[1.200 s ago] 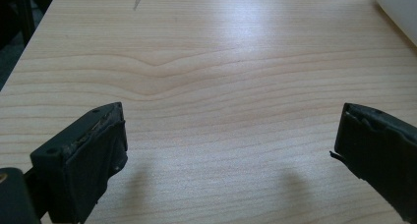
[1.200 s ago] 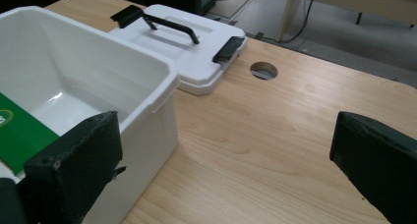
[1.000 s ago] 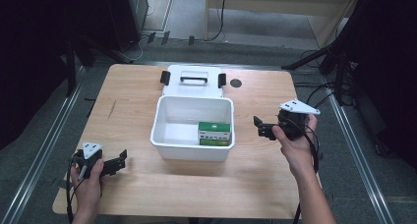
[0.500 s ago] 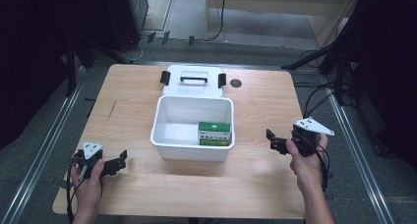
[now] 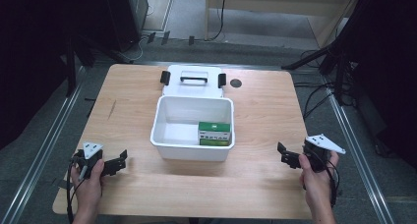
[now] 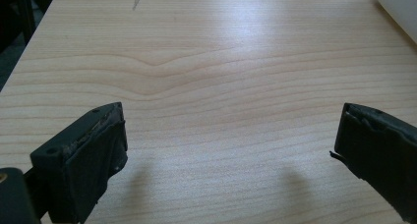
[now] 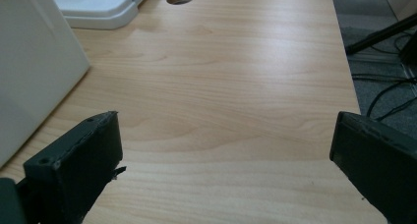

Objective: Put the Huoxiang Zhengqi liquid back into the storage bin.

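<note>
A white plastic bin (image 5: 167, 135) stands open in the middle of the wooden table, with a green and white box (image 5: 214, 133) lying in its near right corner. Its white lid (image 5: 193, 81), with a black handle and two black latches, lies flat just behind it. My left gripper (image 5: 120, 163) rests low at the table's near left, jaws wide apart over bare wood (image 6: 228, 150), open and holding nothing. My right gripper (image 5: 282, 155) hovers at the near right, pointing toward the bin, also open with nothing between its fingers (image 7: 226, 160).
A round cable hole (image 5: 236, 83) sits in the tabletop right of the lid. The bin's wall (image 7: 29, 67) rises at the left of the right gripper view. Cables and dark stands (image 5: 339, 71) crowd the floor beyond the table's right edge.
My right gripper has drawn back from beside the bin toward the near right edge and dropped lower. The left gripper has stayed where it was.
</note>
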Motion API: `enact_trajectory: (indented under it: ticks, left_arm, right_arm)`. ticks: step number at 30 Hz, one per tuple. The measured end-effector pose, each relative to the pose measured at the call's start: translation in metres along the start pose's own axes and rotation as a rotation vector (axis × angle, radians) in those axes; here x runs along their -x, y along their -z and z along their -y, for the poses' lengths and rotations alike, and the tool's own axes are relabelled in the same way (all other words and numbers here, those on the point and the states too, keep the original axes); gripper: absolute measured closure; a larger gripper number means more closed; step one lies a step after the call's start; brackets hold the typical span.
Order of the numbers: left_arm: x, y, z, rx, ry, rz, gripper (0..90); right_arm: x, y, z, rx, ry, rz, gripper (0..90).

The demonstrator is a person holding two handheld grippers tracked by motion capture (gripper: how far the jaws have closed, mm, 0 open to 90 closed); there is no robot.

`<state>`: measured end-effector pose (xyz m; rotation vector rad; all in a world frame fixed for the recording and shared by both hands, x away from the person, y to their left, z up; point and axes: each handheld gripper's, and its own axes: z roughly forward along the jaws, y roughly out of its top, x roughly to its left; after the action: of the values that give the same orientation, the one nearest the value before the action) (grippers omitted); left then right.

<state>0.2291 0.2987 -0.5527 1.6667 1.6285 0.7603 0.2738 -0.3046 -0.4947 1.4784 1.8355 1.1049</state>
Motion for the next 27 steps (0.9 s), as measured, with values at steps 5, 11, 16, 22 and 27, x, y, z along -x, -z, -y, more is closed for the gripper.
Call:
enact_trajectory:
  ticks: [5, 11, 16, 22, 27]
  left_arm:
    - [0.0, 0.0, 0.0, 0.001, 0.003, 0.0, 0.0]
    - [0.0, 0.0, 0.0, 0.0, 0.002, 0.001, 0.0]
    - [0.0, 0.0, 0.0, 0.001, 0.003, 0.001, 0.0]
    - [0.0, 0.0, 0.0, 0.002, 0.005, 0.001, 0.0]
    - [0.0, 0.0, 0.0, 0.004, 0.006, 0.001, 0.0]
  right_arm:
    - [0.009, 0.004, 0.013, -0.005, -0.011, 0.025, 0.0]
    - [0.019, 0.009, 0.029, -0.012, -0.033, 0.047, 0.0]
    - [0.027, 0.015, 0.039, -0.017, -0.046, 0.07, 0.0]
    - [0.035, 0.021, 0.051, -0.017, -0.061, 0.086, 0.0]
    - [0.041, 0.027, 0.061, -0.028, -0.059, 0.102, 0.0]
